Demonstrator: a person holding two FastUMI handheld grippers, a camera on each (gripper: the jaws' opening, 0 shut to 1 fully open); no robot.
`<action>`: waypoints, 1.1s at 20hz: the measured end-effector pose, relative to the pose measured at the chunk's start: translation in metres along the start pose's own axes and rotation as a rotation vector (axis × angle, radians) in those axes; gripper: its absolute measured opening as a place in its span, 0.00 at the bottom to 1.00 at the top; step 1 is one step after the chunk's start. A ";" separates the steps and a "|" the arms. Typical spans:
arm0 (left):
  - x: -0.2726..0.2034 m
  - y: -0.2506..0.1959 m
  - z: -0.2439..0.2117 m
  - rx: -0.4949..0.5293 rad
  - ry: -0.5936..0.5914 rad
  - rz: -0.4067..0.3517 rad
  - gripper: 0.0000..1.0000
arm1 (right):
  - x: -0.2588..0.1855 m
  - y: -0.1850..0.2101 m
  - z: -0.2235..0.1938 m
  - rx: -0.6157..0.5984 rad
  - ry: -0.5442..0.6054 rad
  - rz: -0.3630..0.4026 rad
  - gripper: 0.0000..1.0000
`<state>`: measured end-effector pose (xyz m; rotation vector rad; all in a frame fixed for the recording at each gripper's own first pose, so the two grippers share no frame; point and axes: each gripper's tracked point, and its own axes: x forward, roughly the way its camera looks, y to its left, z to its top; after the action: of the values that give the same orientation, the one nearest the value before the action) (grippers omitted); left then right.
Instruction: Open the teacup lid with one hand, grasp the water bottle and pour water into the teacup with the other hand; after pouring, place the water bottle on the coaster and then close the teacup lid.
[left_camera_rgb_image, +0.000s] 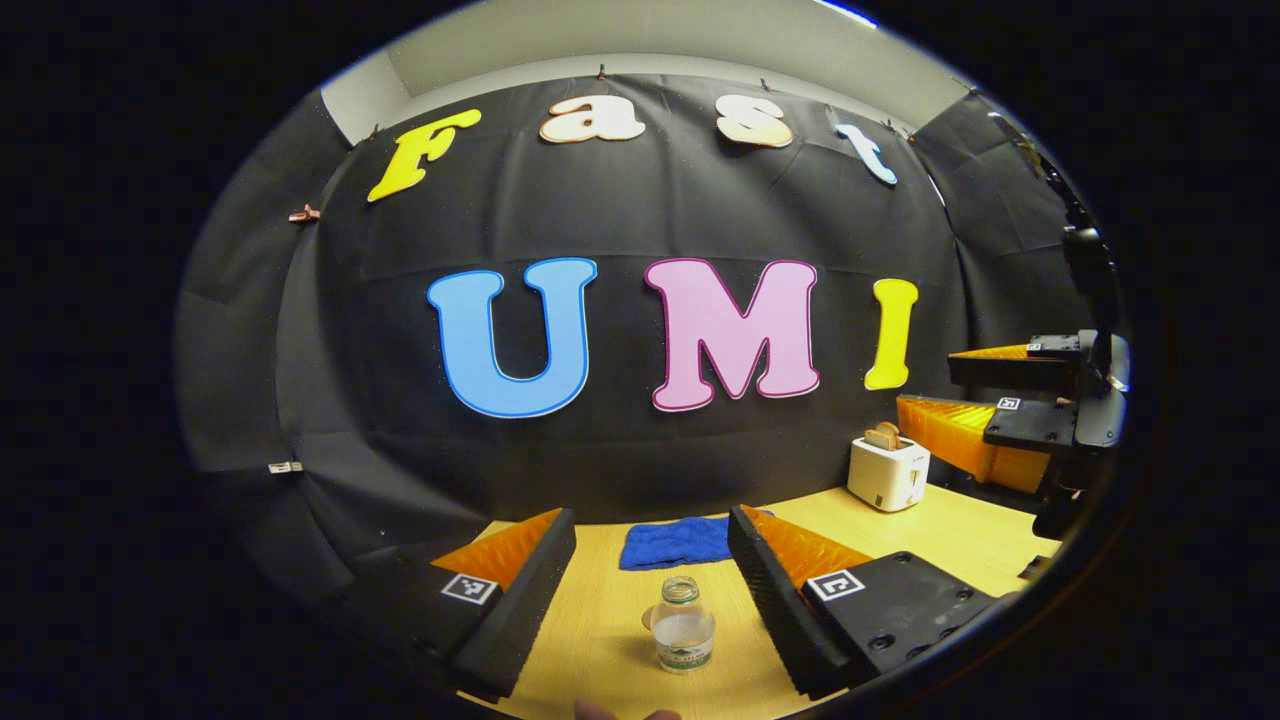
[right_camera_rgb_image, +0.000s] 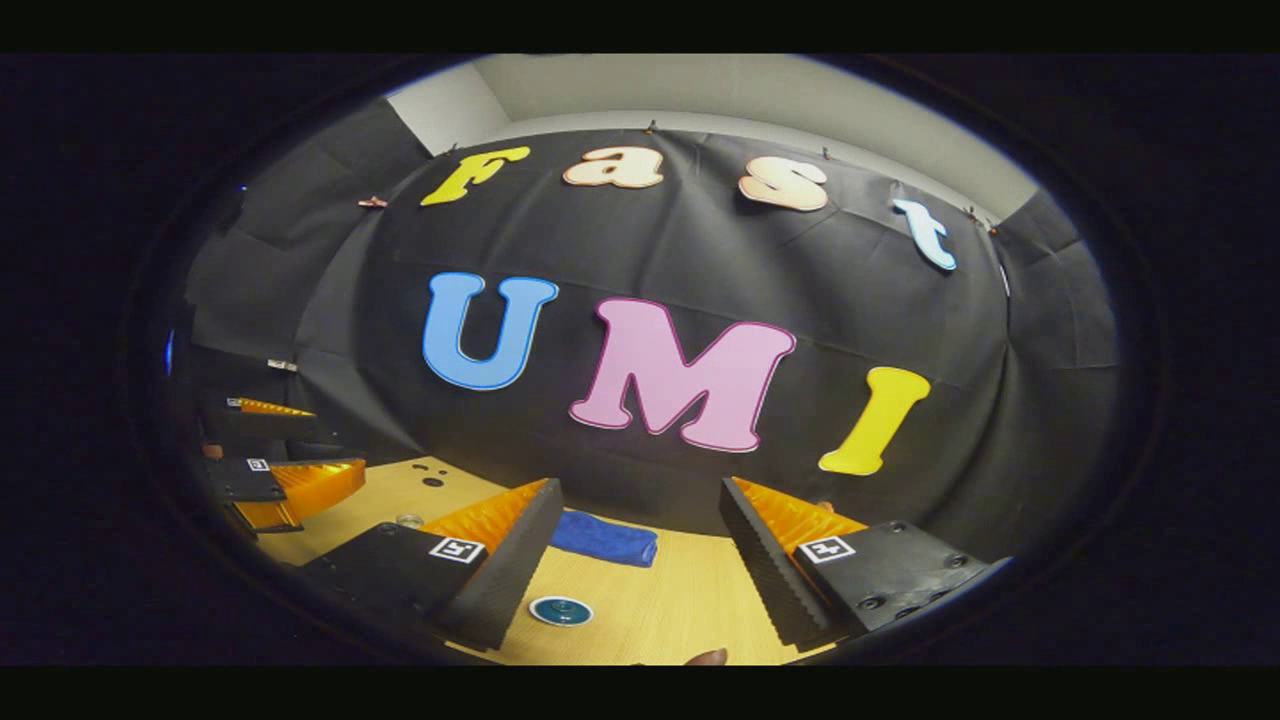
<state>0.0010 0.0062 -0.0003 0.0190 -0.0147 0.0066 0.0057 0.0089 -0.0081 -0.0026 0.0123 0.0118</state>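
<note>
A small clear water bottle (left_camera_rgb_image: 684, 625) with a green label stands upright on the wooden table (left_camera_rgb_image: 590, 640), low between the fingers of my left gripper (left_camera_rgb_image: 650, 520), which is open and above it. A small brown thing, perhaps the coaster (left_camera_rgb_image: 647, 619), peeks out at the bottle's left. In the right gripper view a round teal teacup lid (right_camera_rgb_image: 560, 610) sits on the table just below the open right gripper (right_camera_rgb_image: 640, 492). The right gripper (left_camera_rgb_image: 1010, 405) also hangs open at the far right of the left gripper view. The left gripper (right_camera_rgb_image: 285, 470) appears far left in the right gripper view.
A folded blue cloth (left_camera_rgb_image: 677, 542) (right_camera_rgb_image: 605, 538) lies at the back of the table by the wall. A white toaster (left_camera_rgb_image: 888, 472) with bread in it stands at the back right. A fingertip (left_camera_rgb_image: 625, 712) shows at the bottom edge.
</note>
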 end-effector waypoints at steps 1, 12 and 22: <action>0.001 -0.001 -0.003 0.000 -0.001 -0.004 0.96 | 0.001 0.002 -0.002 0.004 0.000 0.003 0.98; 0.024 -0.018 -0.112 -0.045 0.032 0.000 0.97 | 0.011 0.032 -0.117 0.043 0.028 0.043 0.98; 0.054 -0.035 -0.210 -0.066 0.064 -0.006 0.96 | 0.035 0.063 -0.245 0.055 0.131 0.109 0.97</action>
<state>0.0584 -0.0246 -0.2105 -0.0472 0.0493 0.0009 0.0373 0.0722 -0.2538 0.0524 0.1433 0.1205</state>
